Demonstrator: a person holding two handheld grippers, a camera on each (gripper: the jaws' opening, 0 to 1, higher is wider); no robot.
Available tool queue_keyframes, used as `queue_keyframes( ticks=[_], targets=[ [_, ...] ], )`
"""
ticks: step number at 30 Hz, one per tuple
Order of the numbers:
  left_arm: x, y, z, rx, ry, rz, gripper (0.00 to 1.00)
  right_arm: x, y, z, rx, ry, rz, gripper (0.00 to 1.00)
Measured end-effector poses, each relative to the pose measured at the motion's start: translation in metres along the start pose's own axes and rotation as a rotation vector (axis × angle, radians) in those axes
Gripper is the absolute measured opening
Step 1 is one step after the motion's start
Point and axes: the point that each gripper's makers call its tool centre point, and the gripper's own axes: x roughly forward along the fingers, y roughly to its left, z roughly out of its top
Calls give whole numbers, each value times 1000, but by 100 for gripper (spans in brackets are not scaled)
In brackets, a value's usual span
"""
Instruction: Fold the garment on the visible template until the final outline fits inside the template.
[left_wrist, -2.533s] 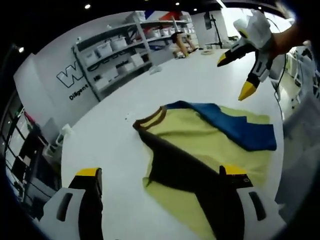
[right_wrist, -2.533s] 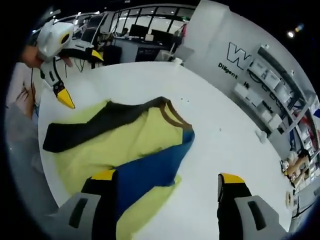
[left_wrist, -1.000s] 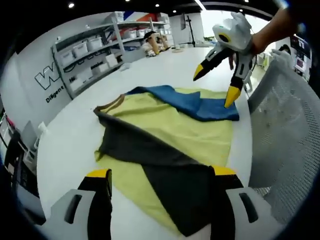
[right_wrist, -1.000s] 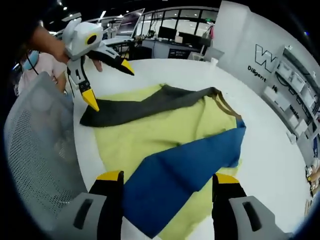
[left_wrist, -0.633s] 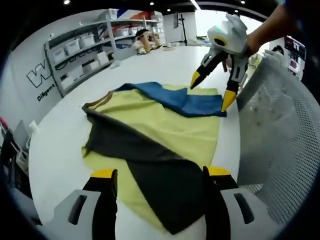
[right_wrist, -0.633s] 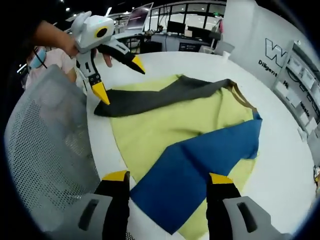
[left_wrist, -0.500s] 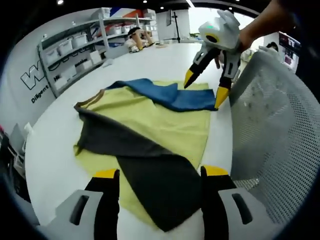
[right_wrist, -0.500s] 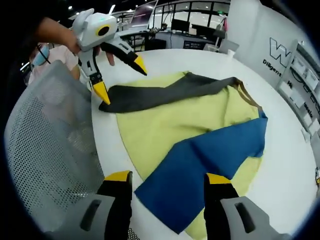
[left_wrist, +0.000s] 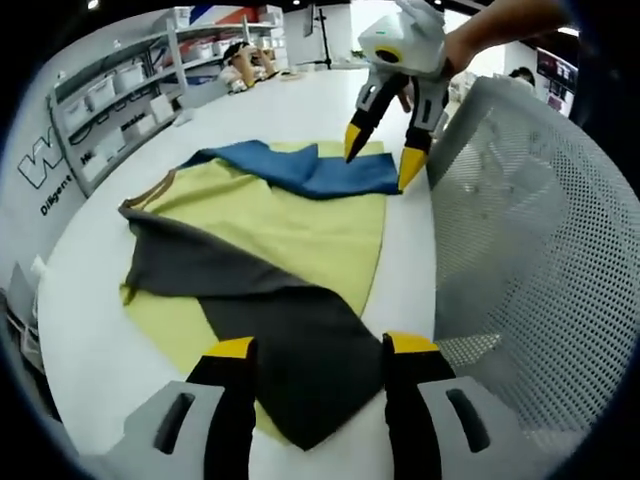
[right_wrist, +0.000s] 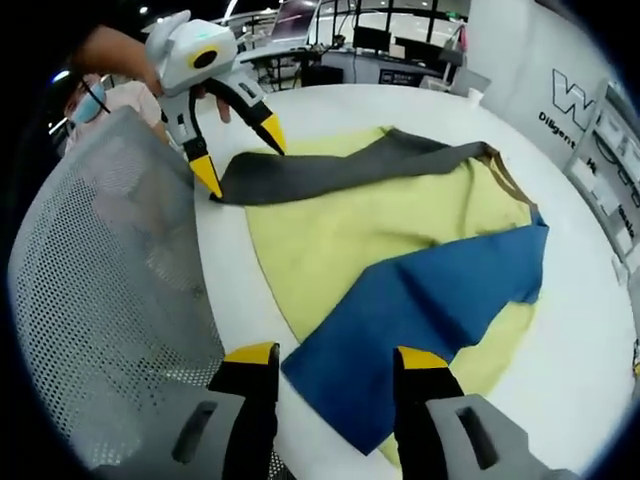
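- Garment: a yellow shirt with a dark grey sleeve and a blue sleeve folded across it, lying flat on the white table.
- Left gripper: its yellow-tipped jaws are spread, one on each side of the grey sleeve's end, which lies between the fingers; nothing is pinched.
- Right gripper: jaws likewise spread, straddling the blue sleeve's end, which lies between and just ahead of the fingertips.
- Mesh chair back: stands beside the table edge, right of the left gripper's fingers and left of the right gripper's.
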Motion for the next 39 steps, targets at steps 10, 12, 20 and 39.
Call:
queue_keyframes(
  ticks=[10,12,20,39],
  targets=[
    [2,-20,-15,80,62,-71,38,3,7,-8,-58,48,15,29],
    [3,-21,-16,79,67,-74,36,4,7,-10,-63,58,15,26],
    [3,-8,-16,-21,79,-25,18,3,7,-12,-58,65,15,0],
    [-29,67,10,-404,-60,123,3,-40,-63,20,-24,-23,-149,0]
  ],
)
